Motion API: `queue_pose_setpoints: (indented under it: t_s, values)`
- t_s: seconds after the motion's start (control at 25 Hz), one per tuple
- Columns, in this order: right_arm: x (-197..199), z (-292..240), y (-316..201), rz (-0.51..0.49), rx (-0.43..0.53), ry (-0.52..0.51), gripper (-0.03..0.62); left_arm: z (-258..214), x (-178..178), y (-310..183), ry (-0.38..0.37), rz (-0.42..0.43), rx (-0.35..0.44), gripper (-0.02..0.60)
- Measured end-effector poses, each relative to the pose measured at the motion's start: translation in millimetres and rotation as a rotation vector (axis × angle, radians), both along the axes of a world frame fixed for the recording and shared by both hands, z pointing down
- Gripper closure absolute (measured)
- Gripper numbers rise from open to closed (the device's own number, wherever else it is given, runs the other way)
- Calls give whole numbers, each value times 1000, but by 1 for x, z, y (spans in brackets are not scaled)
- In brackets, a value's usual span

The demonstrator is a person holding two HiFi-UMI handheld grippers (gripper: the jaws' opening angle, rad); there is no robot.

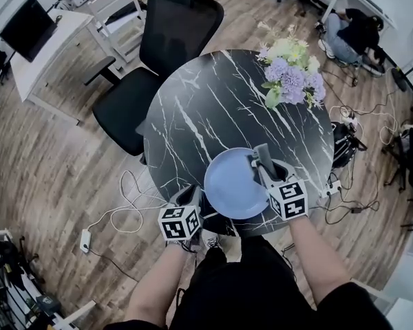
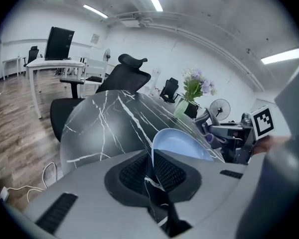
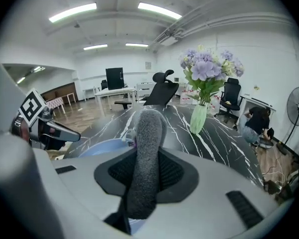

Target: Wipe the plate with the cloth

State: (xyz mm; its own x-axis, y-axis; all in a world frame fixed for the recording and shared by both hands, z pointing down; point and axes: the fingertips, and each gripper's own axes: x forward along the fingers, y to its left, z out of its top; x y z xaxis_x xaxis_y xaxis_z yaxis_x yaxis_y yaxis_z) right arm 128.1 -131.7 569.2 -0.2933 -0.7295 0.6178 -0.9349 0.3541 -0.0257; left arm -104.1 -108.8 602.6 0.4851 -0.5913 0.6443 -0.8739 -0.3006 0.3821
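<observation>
A light blue plate (image 1: 234, 183) is at the near edge of the round black marble table (image 1: 213, 108). My left gripper (image 1: 195, 198) is at the plate's left rim. In the left gripper view the thin rim (image 2: 153, 151) stands between the two pads of the left gripper (image 2: 153, 158), which close narrowly on it, and the plate (image 2: 182, 146) tilts up off the table. My right gripper (image 1: 263, 167) is over the plate's right side, shut on a grey fuzzy cloth (image 1: 263, 155). In the right gripper view the cloth (image 3: 148, 128) stands up between the jaws of the right gripper (image 3: 144, 161), with the plate (image 3: 97, 147) below it.
A green vase of purple and white flowers (image 1: 291, 74) stands at the table's far right. A black office chair (image 1: 166, 40) is behind the table. White cables (image 1: 127, 208) and a power strip (image 1: 85, 239) lie on the wooden floor at left. A person (image 1: 351, 33) sits far right.
</observation>
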Motion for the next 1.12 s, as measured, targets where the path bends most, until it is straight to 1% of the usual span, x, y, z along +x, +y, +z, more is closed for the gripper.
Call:
queue_pose_setpoints:
  t_s: [0.08,0.24,0.48,0.64,0.84,0.96,1.12]
  values:
    - [-4,-13,3,15,19,-34,485,-17,-8,-4,10,-2,48,546]
    - [-15,-39,11,32,67,-74,485,-56,-18,-10,31,17,150,560]
    - [-33,-81,28,48,142,-115,485,-117,-25,-5,43,99,309,563]
    - [-47,-104,46,57,186,-141,485,-149,-26,8,64,139,382,563]
    - [-62,-123,72,68,223,-151,485,-167,-28,26,95,172,413,563]
    - [-70,-131,91,64,232,-149,485,-167,-27,36,107,194,406,563]
    - [-73,-131,110,58,228,-143,485,-164,-15,50,135,226,388,563]
